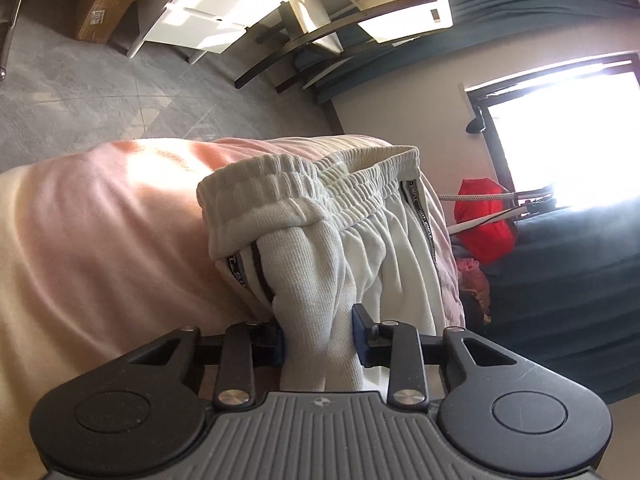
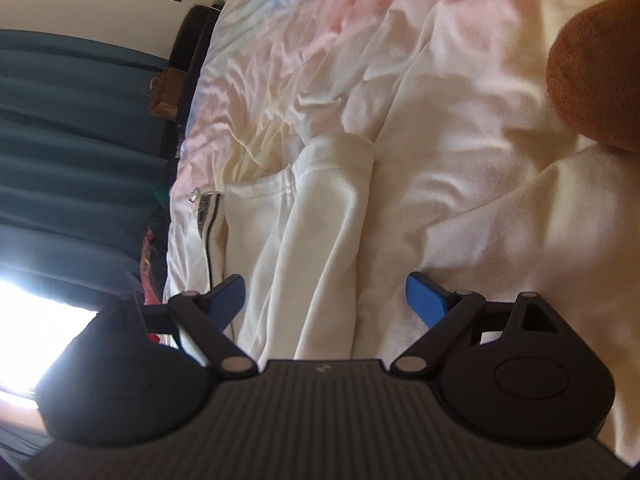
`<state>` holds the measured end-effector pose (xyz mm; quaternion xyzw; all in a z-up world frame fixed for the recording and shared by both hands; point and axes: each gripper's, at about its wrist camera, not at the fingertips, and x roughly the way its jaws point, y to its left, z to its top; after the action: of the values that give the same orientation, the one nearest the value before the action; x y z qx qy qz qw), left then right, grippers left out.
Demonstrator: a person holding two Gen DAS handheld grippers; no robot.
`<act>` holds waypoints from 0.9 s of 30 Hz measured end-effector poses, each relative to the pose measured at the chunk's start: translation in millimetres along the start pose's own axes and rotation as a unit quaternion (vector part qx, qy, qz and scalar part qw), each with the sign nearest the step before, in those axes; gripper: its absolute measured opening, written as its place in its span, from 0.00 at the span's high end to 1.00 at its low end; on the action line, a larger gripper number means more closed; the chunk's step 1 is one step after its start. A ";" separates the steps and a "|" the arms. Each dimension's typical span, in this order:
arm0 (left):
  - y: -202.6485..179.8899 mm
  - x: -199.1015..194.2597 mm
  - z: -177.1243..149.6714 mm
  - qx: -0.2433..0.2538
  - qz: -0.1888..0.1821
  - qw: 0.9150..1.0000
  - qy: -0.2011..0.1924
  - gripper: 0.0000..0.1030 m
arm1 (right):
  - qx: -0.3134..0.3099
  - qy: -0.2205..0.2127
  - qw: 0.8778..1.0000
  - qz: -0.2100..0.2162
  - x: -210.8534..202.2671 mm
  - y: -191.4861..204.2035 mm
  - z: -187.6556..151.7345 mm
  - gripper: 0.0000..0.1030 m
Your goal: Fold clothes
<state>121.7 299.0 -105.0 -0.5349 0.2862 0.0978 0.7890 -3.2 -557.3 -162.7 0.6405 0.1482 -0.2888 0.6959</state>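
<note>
Already the left gripper (image 1: 319, 336) is clamped on cloth: its blue pads (image 1: 360, 334) pinch a bunched fold of the white ribbed-knit sweatpants (image 1: 352, 240), which have an elastic waistband and black-edged zipped pockets. The landmark for everything else is that gathered waistband (image 1: 308, 176). The pinched fold runs from just below the waistband straight down into the jaws, and one zipped pocket (image 1: 244, 272) lies folded under beside it. The garment rests on a rumpled pastel pink-and-cream bedspread (image 1: 100, 232), which spreads out past the waistband on one side; on the far side of it, well apart, a red fabric bundle (image 1: 486, 224) sits by a bright window. The right gripper (image 2: 325, 300) is wide open and holds nothing; its blue fingertips (image 2: 424, 300) straddle the long cream-white trouser leg (image 2: 320, 216), which lies lengthwise away from the waistband end with its cuff farthest off, and a metal zip pull (image 2: 202, 196) shows beside the leg. A rust-brown plush shape (image 2: 600, 76) sits on the bedspread well away from the leg. By my reading, the step in hand is taking hold of both ends before the first fold. The next move calls for the right gripper to drop onto the leg and close through all layers, then for both hands to lift together so the cloth doubles over flat.
</note>
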 end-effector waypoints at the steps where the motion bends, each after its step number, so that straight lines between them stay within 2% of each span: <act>1: -2.6 -0.9 -1.4 0.010 0.002 1.000 -0.004 0.82 | -0.003 0.000 1.000 0.002 0.5 0.9 0.2 0.13; 2: -5.5 -2.6 -2.4 0.023 0.005 1.000 -0.009 0.83 | -0.005 0.001 1.000 0.002 0.9 1.8 0.1 0.14; 3: -7.6 -6.6 -2.6 0.030 -0.001 0.999 -0.014 0.85 | -0.008 0.003 1.000 0.003 1.5 2.6 -0.1 0.20; 5: -8.7 -18.5 -0.3 0.017 -0.037 0.999 -0.024 0.86 | -0.009 0.007 1.000 0.003 2.0 2.7 0.0 0.21; 7: -4.7 -33.2 1.4 -0.017 -0.093 0.995 -0.028 0.88 | -0.008 0.009 1.000 0.004 1.5 1.4 1.0 0.21; 9: 1.8 -51.7 -2.1 -0.048 -0.126 0.990 -0.028 0.88 | -0.009 0.008 1.000 0.001 -0.6 -0.3 2.2 0.21; 12: 15.7 -71.8 -11.4 -0.089 -0.152 0.984 -0.023 0.89 | -0.007 0.006 1.000 0.004 -0.7 -5.1 4.7 0.21; 15: 22.6 -71.6 -12.1 -0.103 -0.139 0.985 -0.017 0.89 | -0.022 0.010 1.000 0.002 7.7 -3.7 5.8 0.30; 17: 23.3 -68.0 -9.1 -0.101 -0.126 0.987 -0.017 0.89 | -0.046 0.011 0.999 0.001 18.1 1.3 6.3 0.31; 18: 21.3 -65.7 -7.5 -0.093 -0.119 0.988 -0.019 0.89 | -0.062 0.012 0.998 0.000 24.4 4.8 6.4 0.33; 19: 19.2 -63.3 -6.1 -0.085 -0.112 0.990 -0.020 0.88 | -0.079 0.013 0.997 -0.001 31.2 8.8 6.5 0.42; 23: 7.8 -52.8 -2.2 -0.052 -0.093 0.994 -0.026 0.88 | -0.156 0.032 0.987 0.003 54.7 31.6 -2.5 0.54; 25: 1.5 -48.1 -0.7 -0.033 -0.086 0.995 -0.028 0.88 | -0.200 0.039 0.979 -0.003 63.5 45.4 -10.1 0.83; 27: -4.0 -50.0 -2.6 -0.013 -0.078 0.996 -0.035 0.88 | -0.214 0.013 0.977 -0.004 57.4 55.1 -12.6 0.87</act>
<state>81.8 302.6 -74.7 -0.5620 0.2149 0.0583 0.7966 76.8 -556.5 -153.2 0.4795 0.2178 -0.2448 0.8141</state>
